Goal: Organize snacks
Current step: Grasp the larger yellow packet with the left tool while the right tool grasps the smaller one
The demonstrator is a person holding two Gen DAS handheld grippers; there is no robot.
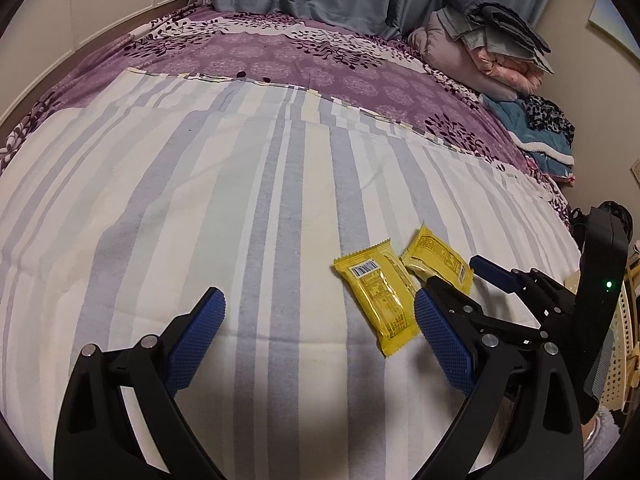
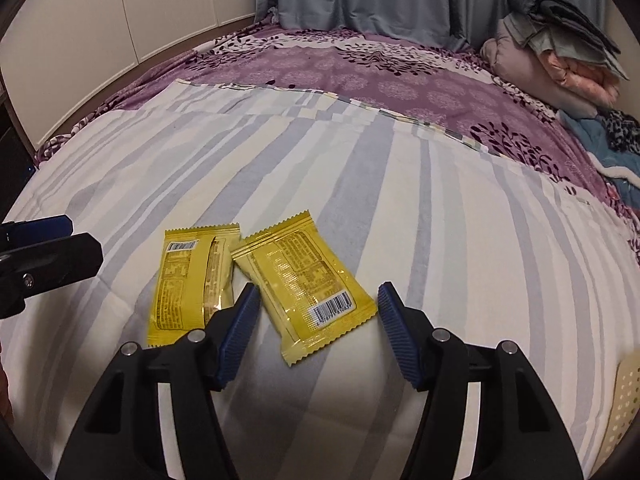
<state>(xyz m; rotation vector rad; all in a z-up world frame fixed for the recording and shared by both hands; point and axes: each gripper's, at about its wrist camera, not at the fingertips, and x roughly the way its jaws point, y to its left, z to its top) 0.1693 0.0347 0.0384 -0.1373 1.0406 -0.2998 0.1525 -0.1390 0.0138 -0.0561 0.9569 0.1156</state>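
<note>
Two yellow snack packets lie back side up on the striped sheet. The left packet [image 1: 378, 298] [image 2: 192, 284] lies beside the right packet [image 1: 438, 260] [image 2: 308, 284], their near corners touching or overlapping. My left gripper [image 1: 320, 320] is open and empty, left of the packets; its right finger is close to the left packet. My right gripper [image 2: 316, 312] [image 1: 460, 280] is open, its jaws straddling the near end of the right packet just above it, gripping nothing.
The striped sheet [image 1: 200, 200] covers the near bed over a purple floral cover [image 1: 300, 60]. Folded blankets [image 1: 492, 44] are piled at the far right. A cream perforated basket [image 2: 624, 400] [image 1: 624, 344] stands at the right edge. Curtains hang behind the bed.
</note>
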